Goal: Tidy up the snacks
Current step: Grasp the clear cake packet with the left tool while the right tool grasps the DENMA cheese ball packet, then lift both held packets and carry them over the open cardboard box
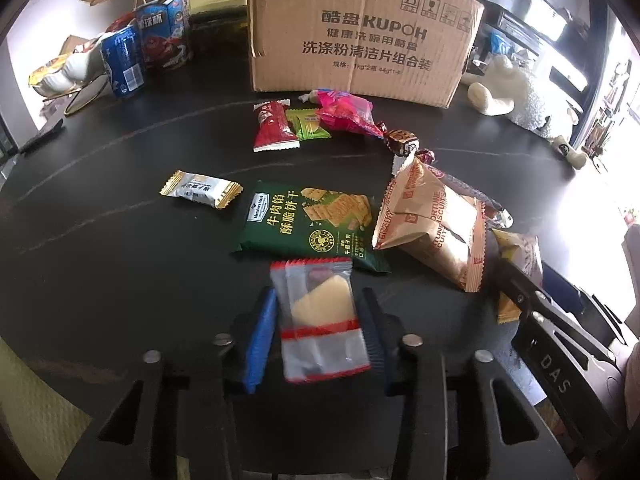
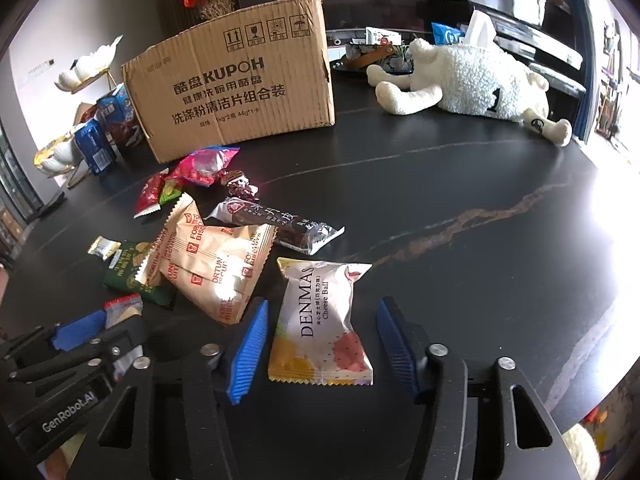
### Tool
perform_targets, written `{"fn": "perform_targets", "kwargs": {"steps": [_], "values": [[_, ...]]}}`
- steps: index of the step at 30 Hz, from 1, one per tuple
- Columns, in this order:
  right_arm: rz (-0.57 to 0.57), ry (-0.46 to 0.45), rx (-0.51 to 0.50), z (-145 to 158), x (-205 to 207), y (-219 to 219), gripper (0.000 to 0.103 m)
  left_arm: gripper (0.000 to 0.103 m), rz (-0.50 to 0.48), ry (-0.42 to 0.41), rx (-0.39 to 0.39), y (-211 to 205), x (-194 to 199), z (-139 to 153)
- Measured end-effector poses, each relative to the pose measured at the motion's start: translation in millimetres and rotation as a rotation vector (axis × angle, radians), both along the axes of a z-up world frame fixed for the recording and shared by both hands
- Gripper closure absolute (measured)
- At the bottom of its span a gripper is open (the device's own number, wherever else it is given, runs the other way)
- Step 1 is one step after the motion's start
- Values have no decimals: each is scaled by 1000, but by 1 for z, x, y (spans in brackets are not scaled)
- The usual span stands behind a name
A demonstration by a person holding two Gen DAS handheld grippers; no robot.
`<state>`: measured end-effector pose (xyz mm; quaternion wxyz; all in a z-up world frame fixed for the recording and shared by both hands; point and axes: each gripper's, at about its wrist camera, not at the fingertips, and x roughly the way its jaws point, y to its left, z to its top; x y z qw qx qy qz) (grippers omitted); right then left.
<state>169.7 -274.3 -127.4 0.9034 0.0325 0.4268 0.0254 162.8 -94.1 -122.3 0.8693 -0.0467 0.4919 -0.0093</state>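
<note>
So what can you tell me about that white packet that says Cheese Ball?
The Cheese Ball packet is a puffy, glossy white pillow pack with crimped zigzag ends, "DENMA" lettering and yellow and pink fruit prints at its near end. It lies flat on the dark table, sealed, between the right gripper's blue fingers, which flank it without visibly pressing.
</note>
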Motion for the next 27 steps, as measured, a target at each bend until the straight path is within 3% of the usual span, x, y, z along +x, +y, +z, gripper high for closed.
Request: {"fn": "perform_targets", "kwargs": {"steps": [4, 18, 27], "values": [[-6, -1, 9, 1, -2, -1, 65, 66, -11, 0, -6, 0, 0, 1], [38, -51, -8, 26, -30, 19, 73, 67, -72, -72, -39, 5, -20, 24], [40, -1, 3, 17, -33, 20, 74, 67, -98, -90, -54, 7, -29, 30]]}}
